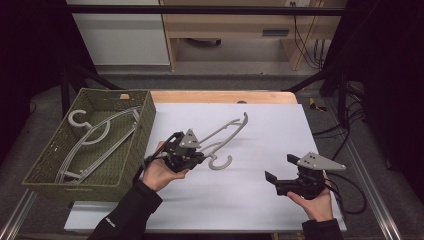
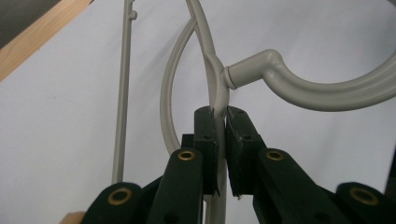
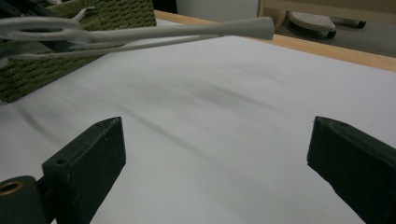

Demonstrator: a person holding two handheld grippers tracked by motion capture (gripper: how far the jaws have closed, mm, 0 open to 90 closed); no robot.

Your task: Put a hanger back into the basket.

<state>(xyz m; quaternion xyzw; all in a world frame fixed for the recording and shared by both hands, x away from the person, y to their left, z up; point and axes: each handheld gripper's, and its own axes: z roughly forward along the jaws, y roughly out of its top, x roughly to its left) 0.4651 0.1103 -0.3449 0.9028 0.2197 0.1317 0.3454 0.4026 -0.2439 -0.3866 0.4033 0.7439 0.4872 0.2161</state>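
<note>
Left tongs [image 2: 220, 116] pinching hanger [image 1: 226, 134] at its neck beside the hook, held above the white desk [image 1: 260, 195] just right of the basket [image 1: 131, 150]; right tongs [image 1: 278, 169] spread wide, nothing between them. Basket at desk's left edge, with another grey hanger [image 1: 92, 136] lying flat inside. Left hand [image 1: 161, 172] raised by the basket's near corner, right hand [image 1: 315, 202] low at the near right.
</note>
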